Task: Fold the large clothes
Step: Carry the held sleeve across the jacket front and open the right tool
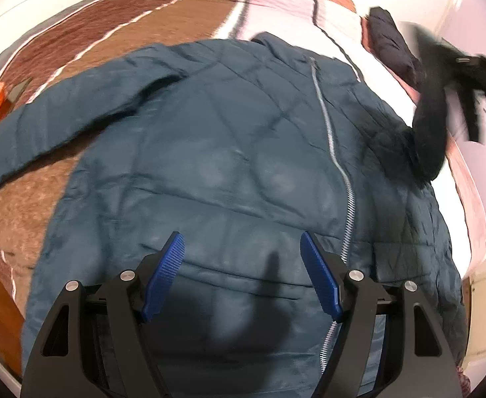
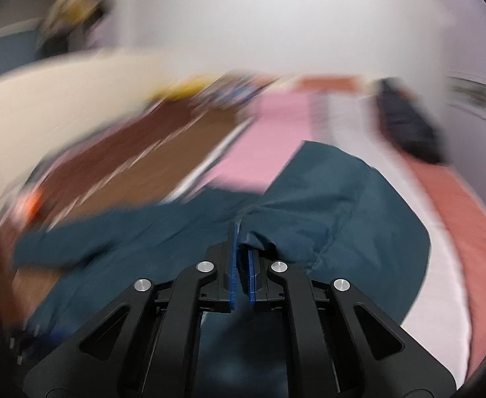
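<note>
The left gripper (image 1: 243,278) hangs over the bottom of the blue jacket (image 1: 229,172) with its jaws wide apart and nothing in them. The right gripper (image 2: 241,265) is pinched tight on a sleeve (image 2: 326,205) of that jacket and lifts it up. The jacket lies flat on the bed (image 1: 163,33), zipper (image 1: 339,172) up, with its other sleeve (image 1: 60,112) stretched out to the side. I think this is the sleeve fold. Next, the sleeve needs to be laid across the jacket's middle. A dark coat (image 1: 389,43) sits far back on the bed. The right picture is very blurry, so the far things are hard to make out.
</note>
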### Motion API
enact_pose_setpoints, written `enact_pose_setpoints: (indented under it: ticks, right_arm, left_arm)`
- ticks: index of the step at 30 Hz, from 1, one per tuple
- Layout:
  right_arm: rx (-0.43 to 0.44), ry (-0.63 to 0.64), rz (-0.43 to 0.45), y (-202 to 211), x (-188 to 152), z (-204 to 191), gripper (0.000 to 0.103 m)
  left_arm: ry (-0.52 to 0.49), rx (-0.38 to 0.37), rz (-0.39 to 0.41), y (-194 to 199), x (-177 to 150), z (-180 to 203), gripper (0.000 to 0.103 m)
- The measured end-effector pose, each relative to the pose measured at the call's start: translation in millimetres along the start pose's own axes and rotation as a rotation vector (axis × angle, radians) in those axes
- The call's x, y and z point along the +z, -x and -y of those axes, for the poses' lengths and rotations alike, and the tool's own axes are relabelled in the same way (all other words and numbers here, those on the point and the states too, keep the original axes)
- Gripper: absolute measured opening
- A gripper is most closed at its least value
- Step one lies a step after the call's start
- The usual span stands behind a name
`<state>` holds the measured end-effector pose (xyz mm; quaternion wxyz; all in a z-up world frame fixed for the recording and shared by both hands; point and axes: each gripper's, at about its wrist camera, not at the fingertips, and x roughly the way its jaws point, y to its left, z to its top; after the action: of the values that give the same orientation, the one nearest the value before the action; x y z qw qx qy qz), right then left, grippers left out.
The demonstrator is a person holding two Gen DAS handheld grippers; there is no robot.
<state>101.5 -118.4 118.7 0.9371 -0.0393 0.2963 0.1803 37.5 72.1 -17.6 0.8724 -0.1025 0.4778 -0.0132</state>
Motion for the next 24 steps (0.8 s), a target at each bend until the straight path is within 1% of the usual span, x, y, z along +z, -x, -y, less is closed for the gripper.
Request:
enact_pose_setpoints:
  ticks: [1, 2, 3, 4, 5, 7, 10, 12, 14, 16, 17, 18, 20, 22, 24]
  right_arm:
    - [0.028, 0.026, -0.053, -13, -4, -13, 0.020]
    - [0.035, 0.029, -0.102, -24, -10, -22, 0.028]
    - [0.040, 0.007, -0.138, -31, -16, -25, 0.030]
    - [0.077, -0.050, -0.174, -37, -25, -20, 0.030]
    - [0.098, -0.094, -0.187, -39, -29, -15, 0.030]
    - [0.107, -0.173, -0.204, -35, -39, 1, 0.031]
    - [0.116, -0.236, -0.201, -28, -43, 18, 0.031]
    - [0.130, -0.244, -0.198, -26, -45, 23, 0.035]
    - [0.174, -0.236, -0.224, -33, -44, 22, 0.051]
    - [0.252, -0.217, -0.299, -42, -53, 14, 0.052]
    - [0.265, -0.218, -0.318, -43, -56, 13, 0.052]
    - [0.265, -0.228, -0.313, -42, -61, 13, 0.052]
    - [0.262, -0.277, -0.278, -36, -68, 22, 0.052]
    - [0.247, -0.357, -0.254, -29, -76, 39, 0.052]
    - [0.195, -0.404, -0.232, -15, -85, 56, 0.052]
  left_arm:
    - [0.008, 0.005, 0.003, 1, 0, -4, 0.071]
    - [0.015, 0.008, 0.006, 3, 0, -8, 0.071]
    - [0.024, 0.012, 0.011, 4, 0, -12, 0.071]
    - [0.030, 0.015, 0.016, 6, 0, -16, 0.071]
    - [0.034, 0.017, 0.021, 7, 0, -18, 0.071]
    - [0.037, 0.020, 0.029, 7, 1, -23, 0.071]
    - [0.035, 0.014, 0.025, 3, 4, -21, 0.071]
    - [0.021, 0.005, 0.022, 0, 9, -13, 0.071]
    - [0.010, -0.006, 0.029, 0, 13, -7, 0.071]
    - [-0.004, -0.013, 0.038, 2, 17, 1, 0.071]
    - [-0.007, -0.014, 0.041, 3, 17, 3, 0.071]
    - [-0.018, -0.018, 0.049, 6, 19, 7, 0.071]
    - [-0.042, -0.034, 0.057, 9, 21, 12, 0.071]
    - [-0.093, -0.052, 0.071, 12, 24, 26, 0.071]
    - [-0.167, -0.070, 0.087, 14, 29, 48, 0.071]
